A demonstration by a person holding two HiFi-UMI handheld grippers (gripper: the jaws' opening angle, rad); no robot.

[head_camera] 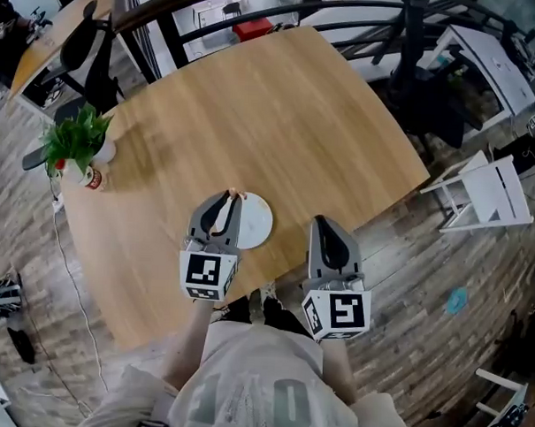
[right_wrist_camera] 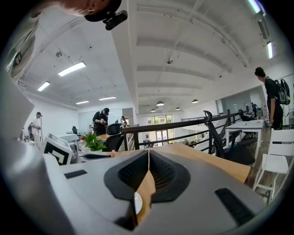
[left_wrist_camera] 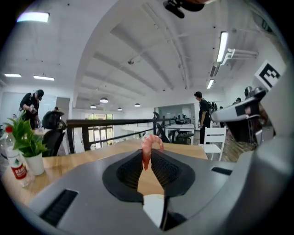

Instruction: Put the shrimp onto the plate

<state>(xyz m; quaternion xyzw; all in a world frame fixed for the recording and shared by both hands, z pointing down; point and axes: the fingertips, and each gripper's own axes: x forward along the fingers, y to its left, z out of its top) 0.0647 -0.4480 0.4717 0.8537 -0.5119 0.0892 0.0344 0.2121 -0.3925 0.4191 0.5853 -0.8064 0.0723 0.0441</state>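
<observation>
Left gripper (head_camera: 227,200) pinches the shrimp (left_wrist_camera: 147,149), poised at the rim of the plate (head_camera: 256,224). Right gripper (right_wrist_camera: 148,156) (jaws together, nothing between them) waits nearby. Ideally the shrimp is centred over the plate and lowered before release.

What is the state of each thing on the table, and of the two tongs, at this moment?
left tongs, shut on the shrimp.
right tongs, shut, nothing between them.
shrimp, pinched at its thin end, curl sticking out past the tips, not yet on the plate.
plate, on the table, bare where it shows.
potted plant, upright.
bottle, upright, cap on.
</observation>
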